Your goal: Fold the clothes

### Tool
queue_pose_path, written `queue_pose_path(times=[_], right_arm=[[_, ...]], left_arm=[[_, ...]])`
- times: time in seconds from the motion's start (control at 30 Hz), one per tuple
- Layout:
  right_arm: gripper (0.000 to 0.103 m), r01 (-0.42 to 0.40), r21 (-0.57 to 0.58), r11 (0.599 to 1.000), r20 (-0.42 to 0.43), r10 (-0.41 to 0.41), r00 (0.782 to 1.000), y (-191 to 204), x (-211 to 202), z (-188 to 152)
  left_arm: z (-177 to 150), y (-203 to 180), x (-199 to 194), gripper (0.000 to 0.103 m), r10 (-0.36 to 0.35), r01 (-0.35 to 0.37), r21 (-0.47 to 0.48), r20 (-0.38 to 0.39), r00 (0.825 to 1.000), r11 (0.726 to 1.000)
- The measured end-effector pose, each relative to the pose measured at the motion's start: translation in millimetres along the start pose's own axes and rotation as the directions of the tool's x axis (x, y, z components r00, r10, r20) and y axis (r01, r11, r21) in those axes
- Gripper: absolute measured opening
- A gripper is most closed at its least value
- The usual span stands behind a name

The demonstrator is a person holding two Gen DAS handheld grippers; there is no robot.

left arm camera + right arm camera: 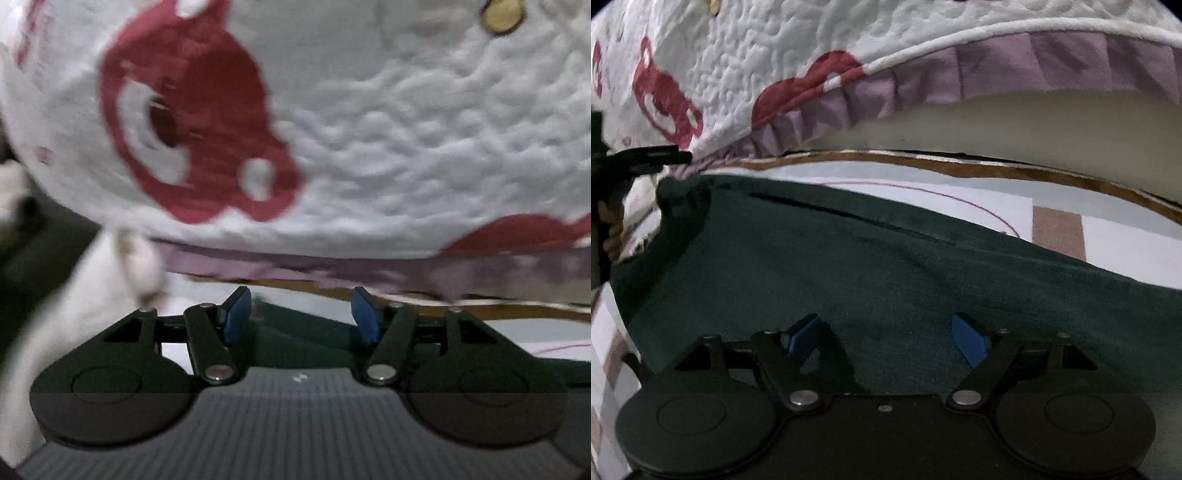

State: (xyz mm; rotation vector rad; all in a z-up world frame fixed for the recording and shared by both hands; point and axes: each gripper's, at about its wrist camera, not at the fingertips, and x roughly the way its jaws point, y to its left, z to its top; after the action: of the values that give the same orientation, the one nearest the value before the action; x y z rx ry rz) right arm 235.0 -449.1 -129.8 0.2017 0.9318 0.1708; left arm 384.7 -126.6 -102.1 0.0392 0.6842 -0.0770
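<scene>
Filling the upper frame, a white quilt (746, 81) with red prints overhangs everything. Below the quilt, a dark green garment (886, 280) lies spread flat. Right gripper (890, 339) hovers over the garment, jaws spread, nothing between. Left gripper (301, 314) below the quilt edge, jaws apart, empty.
</scene>
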Motion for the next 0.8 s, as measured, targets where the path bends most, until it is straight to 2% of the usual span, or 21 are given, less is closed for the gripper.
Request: queue_pose_path(times=[0.1,0.13,0.2,0.23,0.27,0.3,0.37,0.47,0.5,0.53,0.57,0.63,0.7,0.8], right_arm=[[0.077,0.022,-0.012,1.000,0.056,-0.021,0.998,-0.6,-5.9,0.8],[0.077,0.031,-0.018,0.999,0.067,-0.030,0.997,-0.9,-6.9,1.3],[0.078,0.041,-0.018,0.999,0.071,-0.040,0.997,-2.8,-6.3,2.4],[0.078,0.046,-0.018,0.999,0.073,-0.045,0.996,-3.7,-6.0,3.0],[0.078,0.049,-0.018,0.999,0.073,-0.047,0.996,-4.5,-5.3,3.1],[0.078,0.052,-0.022,0.998,0.071,-0.050,0.996,-4.2,-4.2,2.9],[0.078,0.064,-0.042,0.997,0.069,-0.061,0.996,-1.1,-2.7,2.6],[0.079,0.077,-0.062,0.995,0.069,-0.072,0.995,2.1,-2.1,1.0],[0.079,0.077,-0.062,0.995,0.069,-0.073,0.995,2.2,-2.2,0.7],[0.079,0.075,-0.060,0.995,0.070,-0.071,0.995,1.9,-2.3,0.6],[0.079,0.074,-0.056,0.996,0.070,-0.070,0.995,1.6,-2.4,0.7],[0.079,0.074,-0.050,0.996,0.069,-0.070,0.995,1.6,-2.2,0.9],[0.079,0.075,-0.054,0.996,0.069,-0.072,0.995,2.3,-2.0,0.6],[0.079,0.074,-0.052,0.996,0.067,-0.071,0.995,2.1,-2.3,0.4]], left_arm=[[-2.4,-21.2,-1.0,0.060,-0.119,0.120,0.053,-0.010,0.993,0.991],[-3.3,-28.7,-2.1,0.060,-0.167,0.167,0.059,-0.016,0.986,0.984],[-5.7,-45.5,2.7,0.060,-0.262,0.269,0.067,-0.100,0.960,0.961],[-7.0,-54.0,5.6,0.056,-0.307,0.319,0.067,-0.147,0.940,0.945],[-9.0,-65.0,7.7,0.040,-0.328,0.349,0.082,-0.197,0.924,0.934],[-11.2,-76.8,9.6,0.033,-0.339,0.372,0.100,-0.247,0.908,0.923],[-14.7,-99.4,9.0,0.032,-0.299,0.357,0.177,-0.286,0.910,0.917],[-19.8,-123.7,6.7,0.033,-0.259,0.335,0.236,-0.301,0.918,0.912],[-20.3,-129.0,6.4,0.035,-0.231,0.307,0.255,-0.289,0.929,0.917],[-20.3,-133.5,6.3,0.040,-0.197,0.271,0.273,-0.271,0.942,0.923],[-20.4,-137.9,6.2,0.052,-0.163,0.235,0.291,-0.252,0.954,0.927],[-19.9,-144.2,10.9,0.058,-0.072,0.136,0.326,-0.200,0.977,0.935],[-20.0,-146.2,19.7,0.062,0.004,0.057,0.368,-0.162,0.987,0.928],[-13.4,-137.2,30.3,0.082,0.053,-0.002,0.368,-0.128,0.990,0.930]])
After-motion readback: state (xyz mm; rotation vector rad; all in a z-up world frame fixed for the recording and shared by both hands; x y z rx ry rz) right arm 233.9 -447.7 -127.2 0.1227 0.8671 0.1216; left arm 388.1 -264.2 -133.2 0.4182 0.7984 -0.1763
